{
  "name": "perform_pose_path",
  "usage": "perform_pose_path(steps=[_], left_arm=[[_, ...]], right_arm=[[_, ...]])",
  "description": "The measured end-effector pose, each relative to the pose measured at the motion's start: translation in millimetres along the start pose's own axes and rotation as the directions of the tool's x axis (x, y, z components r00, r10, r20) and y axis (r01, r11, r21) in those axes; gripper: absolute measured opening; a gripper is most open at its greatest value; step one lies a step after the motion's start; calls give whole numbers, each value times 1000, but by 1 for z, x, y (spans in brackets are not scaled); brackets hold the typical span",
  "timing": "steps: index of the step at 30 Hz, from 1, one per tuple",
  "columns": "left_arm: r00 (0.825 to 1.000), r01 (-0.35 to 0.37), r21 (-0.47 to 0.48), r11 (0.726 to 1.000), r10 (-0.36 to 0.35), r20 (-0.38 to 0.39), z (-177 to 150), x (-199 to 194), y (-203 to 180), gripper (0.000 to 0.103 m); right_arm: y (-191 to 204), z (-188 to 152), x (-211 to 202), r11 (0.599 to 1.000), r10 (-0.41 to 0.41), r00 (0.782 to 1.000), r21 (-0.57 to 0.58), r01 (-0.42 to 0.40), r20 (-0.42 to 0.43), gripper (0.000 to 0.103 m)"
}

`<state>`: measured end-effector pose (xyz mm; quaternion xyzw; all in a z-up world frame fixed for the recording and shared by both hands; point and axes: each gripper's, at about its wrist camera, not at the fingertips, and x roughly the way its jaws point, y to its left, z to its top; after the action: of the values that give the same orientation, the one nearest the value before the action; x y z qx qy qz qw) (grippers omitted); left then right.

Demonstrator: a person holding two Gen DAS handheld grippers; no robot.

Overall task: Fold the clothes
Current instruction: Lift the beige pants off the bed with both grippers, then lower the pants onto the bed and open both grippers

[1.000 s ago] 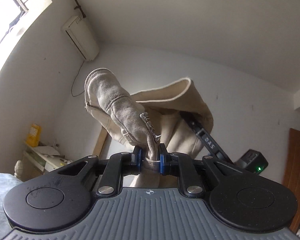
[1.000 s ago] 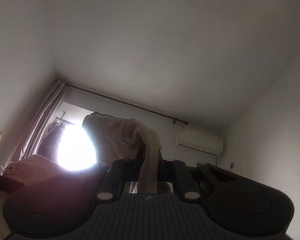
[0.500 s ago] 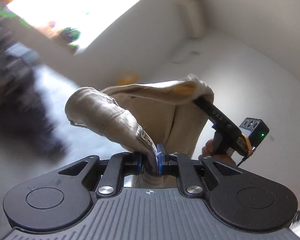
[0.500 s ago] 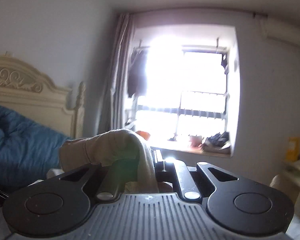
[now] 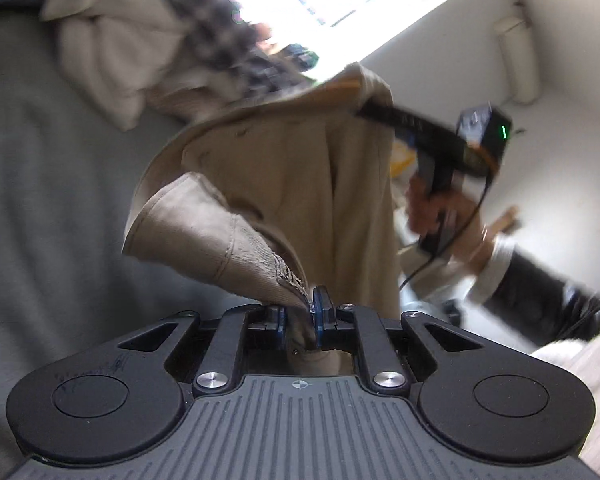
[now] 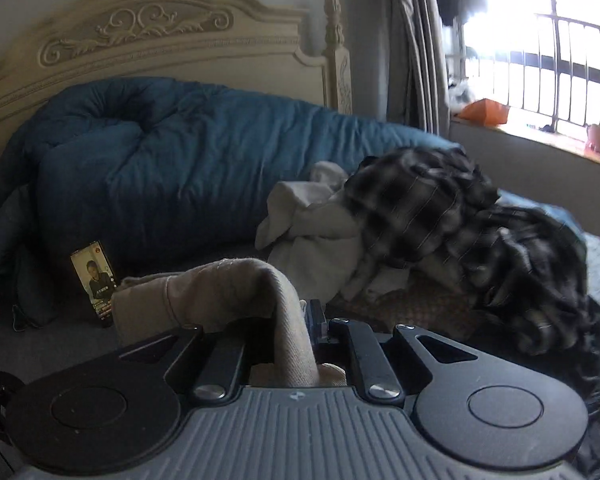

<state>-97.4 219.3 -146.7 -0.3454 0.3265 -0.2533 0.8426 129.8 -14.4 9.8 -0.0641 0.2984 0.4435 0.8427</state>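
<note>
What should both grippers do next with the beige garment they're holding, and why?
Probably lower it flat onto the grey bedspread. The left gripper and right gripper each pinch the beige garment, which hangs bunched between them, beside the unfolded pile.

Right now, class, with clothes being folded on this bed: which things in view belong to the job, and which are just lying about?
In the job:
beige garment
left gripper
right gripper
clothes pile

Lying about:
blue duvet
phone
headboard
curtain
</note>
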Motion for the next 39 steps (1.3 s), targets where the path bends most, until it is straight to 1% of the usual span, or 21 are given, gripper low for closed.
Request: perform_pose_path(steps=[3,5,7,8,9,10,11,13,15,17,18,19,21,23,26,27,29,32,35,38,39], left_arm=[[996,-71,-73,995,67,-65,-12,9,24,12],[990,-109,-159,981,92,-111,-16,16,42,13],[990,-114,-254,961,89,-109,-20,14,56,29],[992,-112,-302,947,88,-93,-20,10,61,36],[993,-111,-347,931,90,-75,-20,6,66,49],[994,-108,-392,914,94,-56,-20,2,71,55],[995,-102,-434,895,96,-36,-20,-1,76,55],[996,-84,-498,863,94,-4,-15,4,85,55],[993,-90,-521,849,115,16,-10,21,94,55],[988,-103,-534,839,149,44,-5,30,97,48],[983,-110,-540,835,171,64,-3,32,96,37],[978,-118,-542,832,193,82,0,33,97,23],[965,-136,-537,832,234,117,4,32,97,8],[957,-128,-515,848,241,160,13,27,90,6],[948,-136,-407,903,238,210,28,16,69,4],[945,-144,-361,921,237,226,34,11,61,4],[935,-162,-319,934,249,255,43,-3,50,4],[916,-194,-348,917,296,269,46,-28,54,4],[904,-253,-404,879,364,226,46,-32,72,4],[904,-293,-464,836,401,151,42,-17,98,5],[902,-303,-487,819,411,129,38,-16,107,10]], right_arm=[[-31,-21,64,996,36,980,93,-19,-193,13],[-48,-40,104,990,-21,953,128,62,-304,15],[-67,-54,127,973,-39,927,196,120,-372,30],[-76,-60,132,958,-53,919,240,157,-391,38],[-84,-64,134,945,-50,912,275,175,-408,52],[-90,-66,133,937,-40,912,301,176,-409,55],[-94,-68,128,931,-27,917,323,168,-397,57],[-101,-69,119,923,-19,922,347,165,-388,75],[-107,-72,113,915,-18,922,366,171,-387,77],[-108,-75,109,910,-12,928,380,165,-373,76],[-106,-76,107,914,-13,931,374,159,-364,65],[-102,-76,108,925,-14,933,349,149,-360,41],[-94,-74,111,948,-16,935,293,127,-354,11],[-84,-61,104,969,11,952,237,64,-305,10],[-73,-38,88,979,96,975,196,-56,-201,9],[-71,-29,83,978,123,978,190,-91,-167,7],[-69,-16,80,973,169,978,180,-145,-125,7],[-68,-6,96,961,227,968,185,-206,-103,7],[-60,-7,129,952,265,954,194,-236,-139,7],[-53,-18,172,966,197,950,215,-146,-241,9],[-52,-22,184,969,168,947,223,-108,-274,10]])
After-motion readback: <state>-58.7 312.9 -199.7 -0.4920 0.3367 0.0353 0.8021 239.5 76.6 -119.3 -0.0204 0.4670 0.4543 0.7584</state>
